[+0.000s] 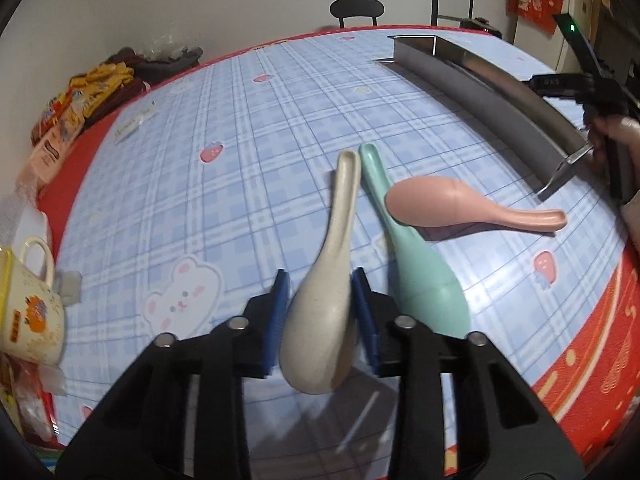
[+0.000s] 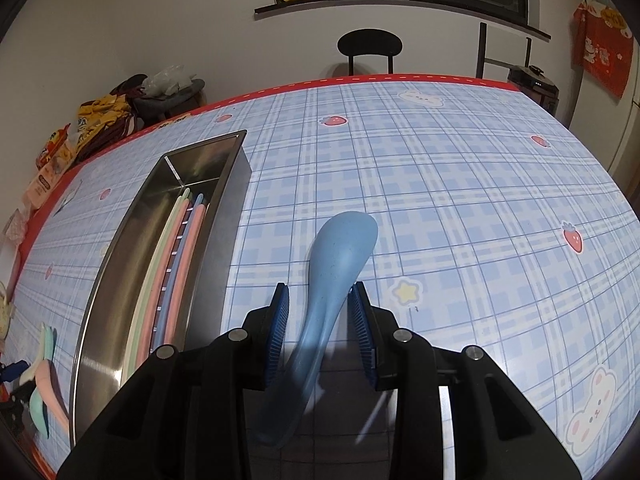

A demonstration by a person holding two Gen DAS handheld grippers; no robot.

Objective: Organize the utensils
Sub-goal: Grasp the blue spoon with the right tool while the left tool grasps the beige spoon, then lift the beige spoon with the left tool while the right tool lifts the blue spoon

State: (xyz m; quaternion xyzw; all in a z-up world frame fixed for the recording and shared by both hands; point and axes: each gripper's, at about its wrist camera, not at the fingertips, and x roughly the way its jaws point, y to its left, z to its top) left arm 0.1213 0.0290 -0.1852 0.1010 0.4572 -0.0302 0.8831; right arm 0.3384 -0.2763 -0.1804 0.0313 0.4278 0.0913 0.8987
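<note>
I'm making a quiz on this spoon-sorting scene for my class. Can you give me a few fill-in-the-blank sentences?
1. The left gripper closes around the ____ spoon.
2. The right gripper holds the ____ spoon.
3. The pink spoon lies partly across the ____ spoon.
4. The chopsticks lie inside the steel ____.

Missing words: cream; blue; green; tray

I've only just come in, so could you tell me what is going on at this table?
A person is sorting utensils with two handheld grippers. The left gripper is closed around a beige spoon; a green spoon and pink spoon lie beside it. The right gripper holds a blue spoon next to the steel tray, where chopsticks already lie.
</note>
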